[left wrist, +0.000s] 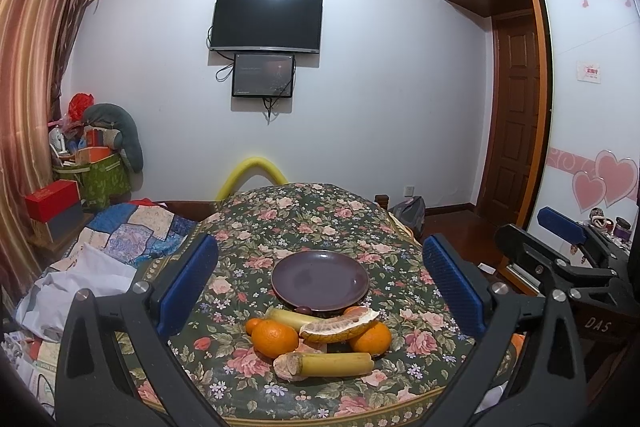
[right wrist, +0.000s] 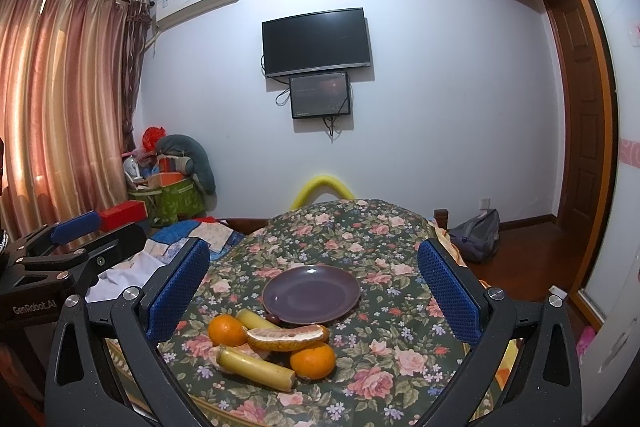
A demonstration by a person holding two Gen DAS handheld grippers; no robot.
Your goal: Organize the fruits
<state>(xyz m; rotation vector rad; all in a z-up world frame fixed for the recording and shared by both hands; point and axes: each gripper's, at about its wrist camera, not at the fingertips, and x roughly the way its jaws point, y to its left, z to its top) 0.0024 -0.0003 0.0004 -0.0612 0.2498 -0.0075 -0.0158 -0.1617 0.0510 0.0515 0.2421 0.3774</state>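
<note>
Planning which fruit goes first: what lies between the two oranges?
The pomelo wedge lies between the left orange and right orange, clearest in the right wrist view.

Both fisheye views are sharp at centre, with cool, even room light. Warm light glows through the curtain at nine o'clock. Edges bend strongly, corners go black, and fruit shadows stay soft.

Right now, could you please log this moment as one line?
left gripper open | right gripper open | plate bare | fruit pile on tablecloth, untouched
</note>
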